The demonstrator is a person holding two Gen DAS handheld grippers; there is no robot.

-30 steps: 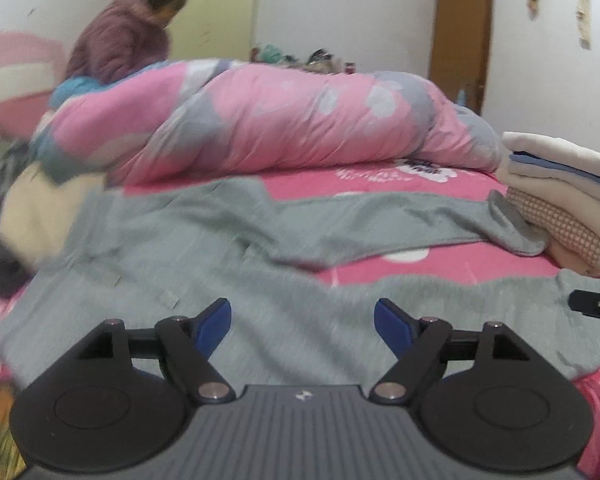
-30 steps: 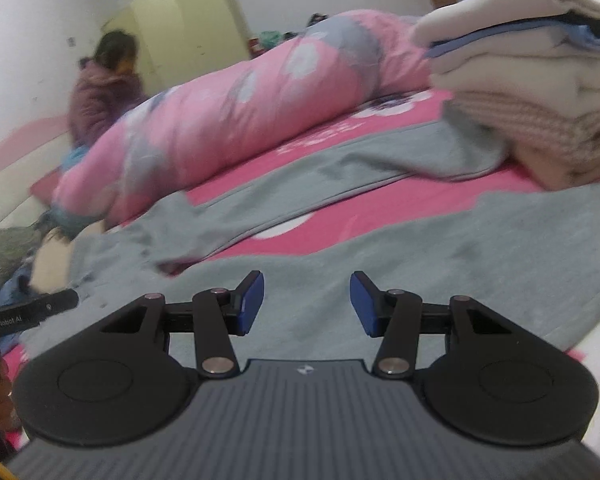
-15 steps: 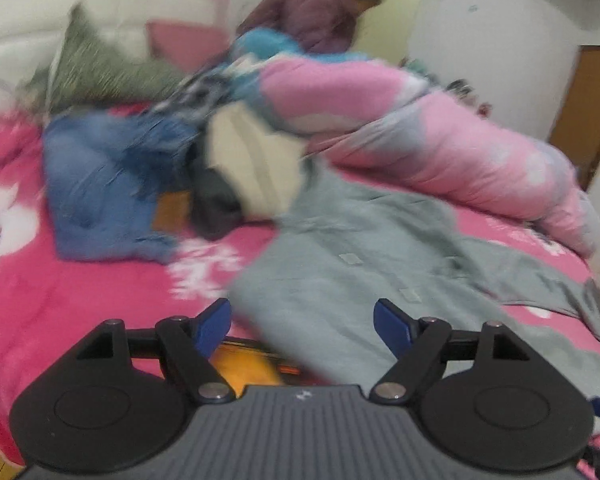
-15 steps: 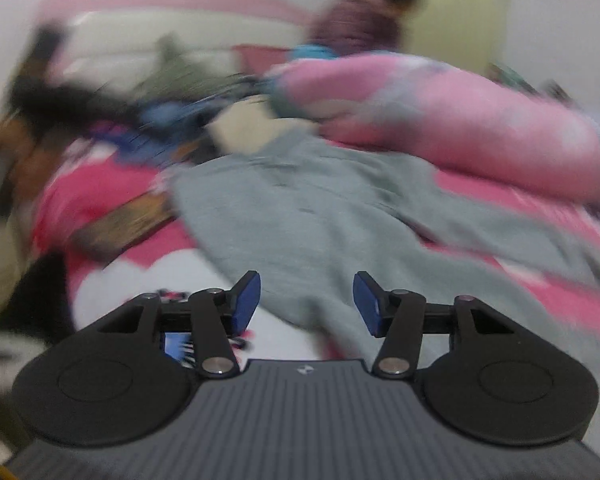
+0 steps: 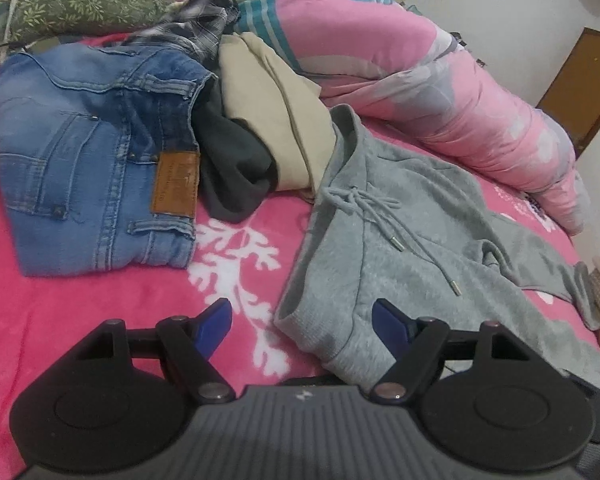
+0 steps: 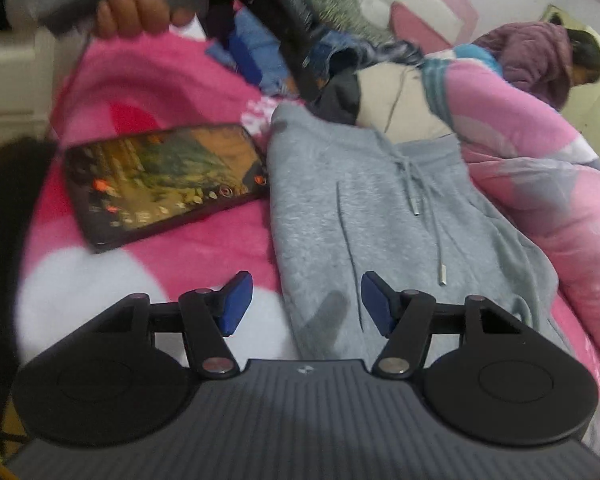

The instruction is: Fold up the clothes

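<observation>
grey sweatpants (image 5: pixel 412 248) lie spread on the pink bedsheet (image 5: pixel 100 312), waistband end nearest both claws, legs running off to the right toward the pink quilt (image 5: pixel 440 92). left gripper (image 5: pixel 302 322) hangs over the waistband corner, jaws wide apart, nothing between the pads; that corner sits just ahead of the gap, closer to the right finger. right gripper (image 6: pixel 306 304) is over the waistband's left edge, jaws opening, empty; the grey cloth edge shows through the gap but the pads aren't on it. drawstring (image 6: pixel 420 196) lies loose on the pants. phone (image 6: pixel 164 184) lies just left of the pants, screen lit. jeans (image 5: pixel 92 160) folded well left. hand (image 6: pixel 132 12) holding the left gripper shows top left in the right view.
</observation>
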